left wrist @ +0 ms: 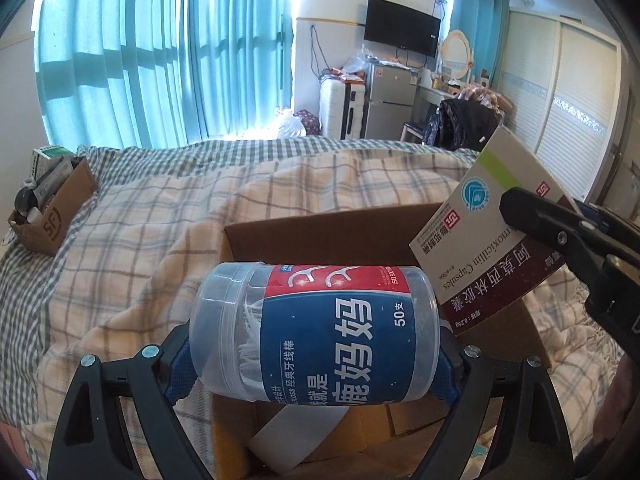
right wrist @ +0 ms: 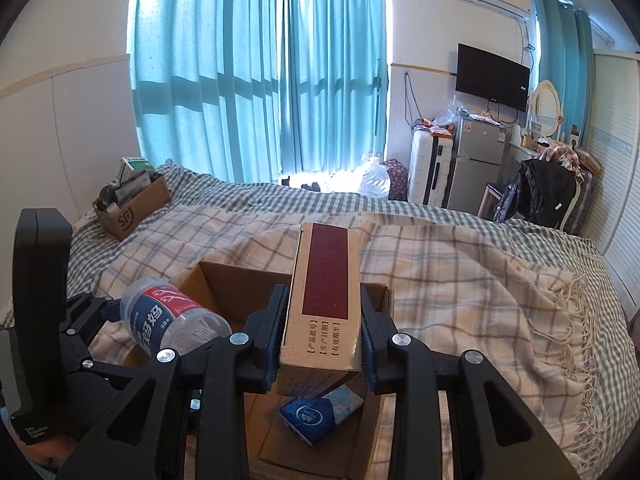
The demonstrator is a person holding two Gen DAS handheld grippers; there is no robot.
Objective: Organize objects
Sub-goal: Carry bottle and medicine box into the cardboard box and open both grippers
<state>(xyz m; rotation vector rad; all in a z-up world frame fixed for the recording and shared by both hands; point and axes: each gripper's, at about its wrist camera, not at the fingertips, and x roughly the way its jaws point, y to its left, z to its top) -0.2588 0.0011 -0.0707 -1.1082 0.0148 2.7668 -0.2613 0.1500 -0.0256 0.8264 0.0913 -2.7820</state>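
Observation:
My left gripper (left wrist: 316,356) is shut on a clear plastic jar of dental floss picks (left wrist: 316,332) with a blue and red label, held sideways above an open cardboard box (left wrist: 320,236) on the bed. The jar also shows in the right wrist view (right wrist: 172,316). My right gripper (right wrist: 322,336) is shut on a white and maroon medicine box (right wrist: 324,300), held over the same cardboard box (right wrist: 240,284). The medicine box appears at the right of the left wrist view (left wrist: 480,240). A blue tissue pack (right wrist: 320,412) lies inside the cardboard box.
A second cardboard box (right wrist: 132,212) filled with small items sits at the bed's far left corner (left wrist: 52,216). A plaid blanket (right wrist: 460,280) covers the bed. A fridge (right wrist: 476,160), suitcase and chair stand beyond the bed by teal curtains.

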